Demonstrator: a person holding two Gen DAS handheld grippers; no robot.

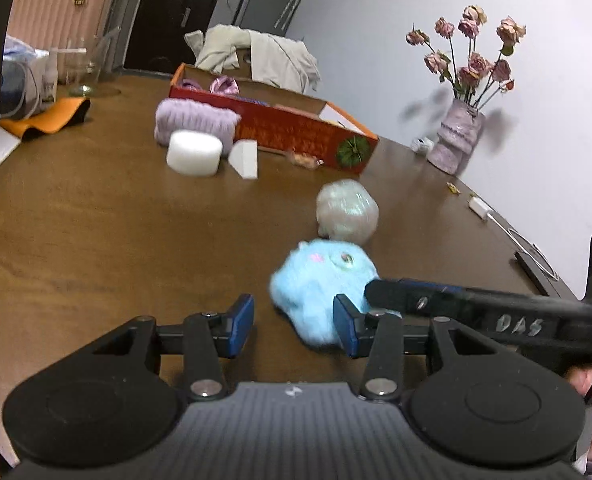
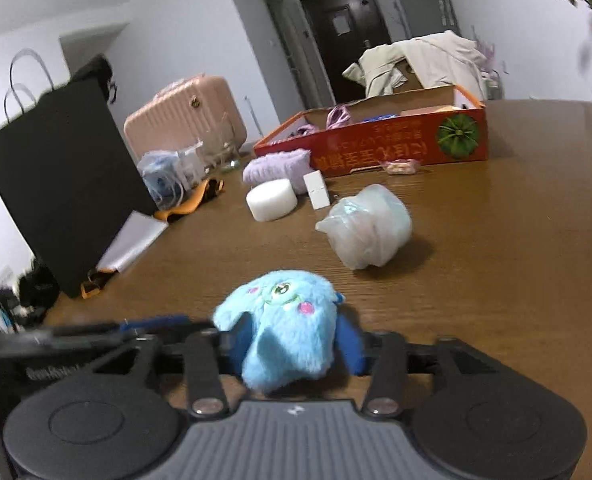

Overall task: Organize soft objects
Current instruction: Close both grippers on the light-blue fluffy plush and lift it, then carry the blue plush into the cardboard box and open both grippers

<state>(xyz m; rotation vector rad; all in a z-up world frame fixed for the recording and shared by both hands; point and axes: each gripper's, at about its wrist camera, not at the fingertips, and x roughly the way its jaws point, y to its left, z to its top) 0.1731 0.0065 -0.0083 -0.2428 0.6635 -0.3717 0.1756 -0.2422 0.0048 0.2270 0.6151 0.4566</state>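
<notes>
A fluffy light-blue plush toy sits between my right gripper's blue fingers, which are shut on it just above the brown table. In the left wrist view the plush is just ahead and right of my left gripper, which is open and empty. The right gripper's finger reaches in from the right onto the plush. A red cardboard box stands farther back, holding a few soft items.
On the table lie a plastic-wrapped bundle, a white foam cylinder, a white wedge, and a lilac knit roll. A flower vase stands right. A black bag stands left.
</notes>
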